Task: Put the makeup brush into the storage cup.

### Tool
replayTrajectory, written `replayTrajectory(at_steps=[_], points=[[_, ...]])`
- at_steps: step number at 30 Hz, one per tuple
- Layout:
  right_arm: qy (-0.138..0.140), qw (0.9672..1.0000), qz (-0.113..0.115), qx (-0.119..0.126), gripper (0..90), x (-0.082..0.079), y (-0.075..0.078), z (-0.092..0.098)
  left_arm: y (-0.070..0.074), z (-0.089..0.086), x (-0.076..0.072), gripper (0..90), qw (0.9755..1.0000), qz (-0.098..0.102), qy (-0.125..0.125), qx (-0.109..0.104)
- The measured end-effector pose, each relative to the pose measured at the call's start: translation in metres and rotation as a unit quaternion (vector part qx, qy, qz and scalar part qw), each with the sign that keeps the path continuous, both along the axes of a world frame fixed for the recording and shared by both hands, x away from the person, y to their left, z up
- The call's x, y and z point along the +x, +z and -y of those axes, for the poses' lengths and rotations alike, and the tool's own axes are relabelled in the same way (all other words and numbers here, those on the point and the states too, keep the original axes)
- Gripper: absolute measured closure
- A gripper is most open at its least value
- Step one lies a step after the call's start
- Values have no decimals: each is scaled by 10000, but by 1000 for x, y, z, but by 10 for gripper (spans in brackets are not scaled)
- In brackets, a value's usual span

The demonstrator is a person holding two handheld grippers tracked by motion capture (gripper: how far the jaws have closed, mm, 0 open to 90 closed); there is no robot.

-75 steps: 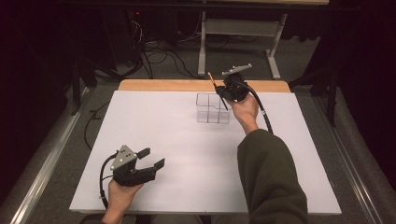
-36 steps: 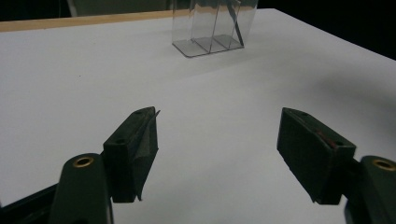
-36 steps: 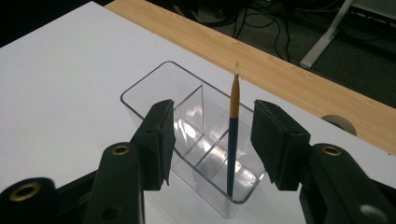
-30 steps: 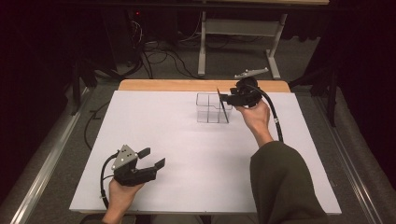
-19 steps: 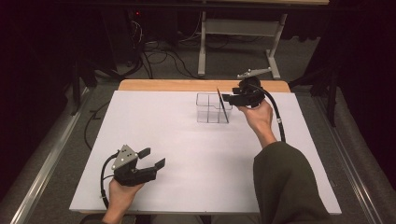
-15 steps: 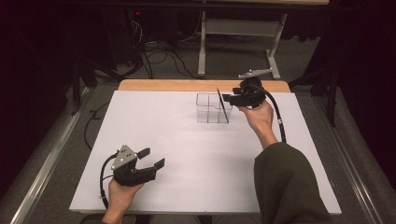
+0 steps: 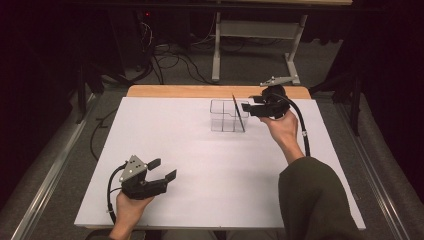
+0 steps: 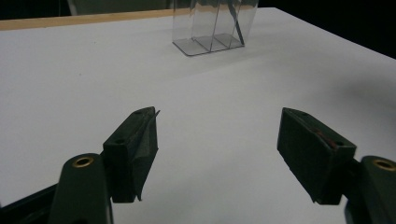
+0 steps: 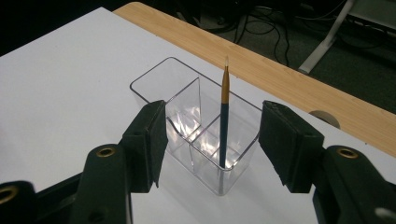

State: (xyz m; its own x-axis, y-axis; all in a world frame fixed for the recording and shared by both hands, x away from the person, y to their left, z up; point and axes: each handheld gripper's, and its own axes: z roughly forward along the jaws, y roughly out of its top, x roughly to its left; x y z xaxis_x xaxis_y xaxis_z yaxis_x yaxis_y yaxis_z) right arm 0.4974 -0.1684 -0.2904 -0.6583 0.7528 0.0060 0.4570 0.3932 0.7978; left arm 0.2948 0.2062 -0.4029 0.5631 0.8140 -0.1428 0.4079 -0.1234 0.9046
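Where the high view looks down on the white bench (image 7: pixel 200 165), a clear plastic organizer (image 7: pixel 228 115) with several compartments stands toward the far edge, near the bare wooden strip, and a thin dark brush (image 7: pixel 239 113) leans in its right end, tip up. The right tool (image 7: pixel 246 107) hangs just beside the organizer's right side, held by a hand whose dark green sleeve (image 7: pixel 312 200) runs in from the bottom; a black cable trails back from it. The left tool (image 7: pixel 163 169) rests low at the near left of the bench, well apart from the organizer, its jaws spread wide. In the left gripper view, the left tool (image 8: pixel 217 140) shows both black jaws far apart over bare white surface with nothing between them, and the organizer (image 8: pixel 212 23) stands far ahead with the brush (image 8: pixel 236 25) slanted inside. In the right gripper view, the right tool (image 9: pixel 212 140) has its jaws wide, one on each side of the organizer (image 9: pixel 196 126) but seemingly not touching it, though the angle makes that hard to settle. The brush (image 9: pixel 224 121), blue-handled with a golden ferrule and pale tip, stands nearly upright in the nearest compartment, free of both jaws.
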Motion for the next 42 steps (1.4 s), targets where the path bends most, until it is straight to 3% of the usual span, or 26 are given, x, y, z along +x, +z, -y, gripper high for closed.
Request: replayTrajectory(at_steps=[28, 42], points=[[52, 10000, 45, 65, 413, -18, 3, 15, 0, 1, 0, 295, 10000, -3, 30, 5], [-74, 9996, 56, 267, 411, -26, 3, 29, -1, 0, 0, 295, 10000, -23, 29, 0]])
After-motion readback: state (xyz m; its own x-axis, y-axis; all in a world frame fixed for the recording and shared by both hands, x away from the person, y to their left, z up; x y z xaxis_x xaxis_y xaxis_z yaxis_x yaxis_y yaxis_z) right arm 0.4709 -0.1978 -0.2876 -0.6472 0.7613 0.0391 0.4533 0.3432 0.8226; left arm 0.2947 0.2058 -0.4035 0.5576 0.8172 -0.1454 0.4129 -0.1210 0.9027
